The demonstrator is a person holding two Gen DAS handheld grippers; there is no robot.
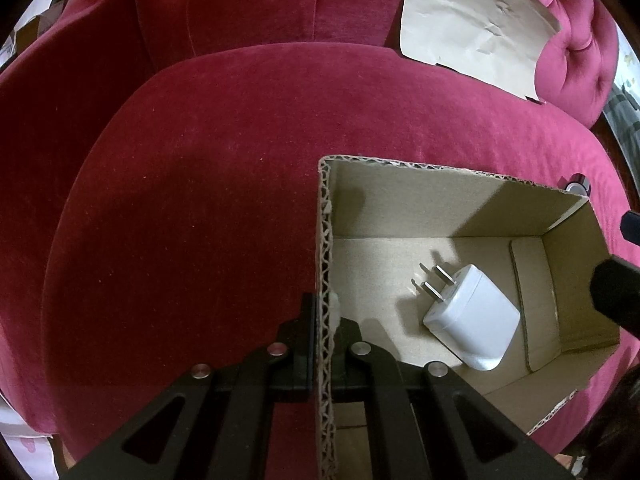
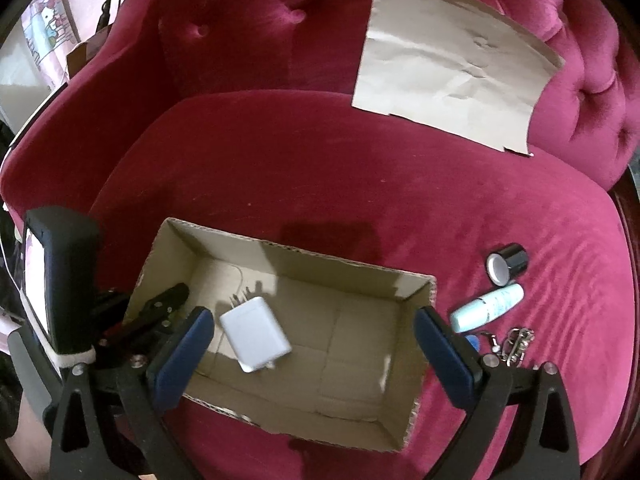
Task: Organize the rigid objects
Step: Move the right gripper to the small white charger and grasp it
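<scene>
Jaws first: we see the left gripper [image 1: 325,332] clamped on the left wall of the box [image 2: 256,246], one finger outside, one inside, and the right gripper [image 2: 314,344] spread wide above the box with nothing between its blue pads [image 2: 182,356]. Both hang over a red velvet sofa [image 2: 360,184]. On its seat sits the open cardboard box; a creased sheet of brown paper [image 2: 452,68] leans on the backrest. Inside the box lies a white charger [image 2: 256,334] on its side, prongs toward the far wall. Right of the box, on the seat: a pale tube [image 2: 486,307], a black cap [image 2: 507,262], and what looks like a metal keyring [image 2: 516,344].
</scene>
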